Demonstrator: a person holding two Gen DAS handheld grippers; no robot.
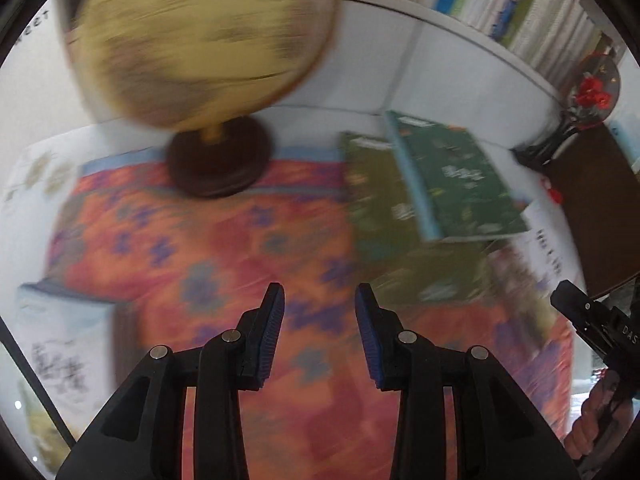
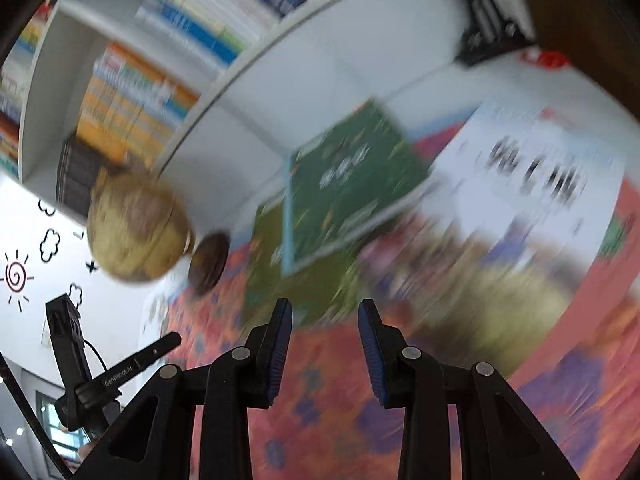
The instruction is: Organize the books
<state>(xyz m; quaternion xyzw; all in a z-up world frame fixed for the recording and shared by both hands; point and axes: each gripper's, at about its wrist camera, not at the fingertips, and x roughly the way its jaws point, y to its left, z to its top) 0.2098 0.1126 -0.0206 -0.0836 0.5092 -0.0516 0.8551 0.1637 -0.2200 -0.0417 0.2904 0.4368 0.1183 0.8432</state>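
Both views are blurring heavily, so fine detail is not readable. Landmark: one globe on a dark round base, standing at the far edge of one orange patterned cloth with purple motifs. To the left of the globe, in the left wrist view, one pale book or printed sheet is lying at the cloth's near left corner; its title cannot be read. Below the globe, the left gripper is hovering over the cloth with its two blue-padded fingers standing apart and nothing between them. To the right of the globe, two green books are showing: one olive-green book is lying flat on the cloth, and one dark green book with a light blue spine is sitting on top of it, raised at an angle. Further right of the globe, one white book with dark lettering is lying on the cloth beside the green pair. Above and right of the globe, one white shelf is carrying a row of upright books; their number cannot be counted. The right gripper is also hanging over the cloth, its two fingers parted and holding nothing, with the green pair ahead of it.
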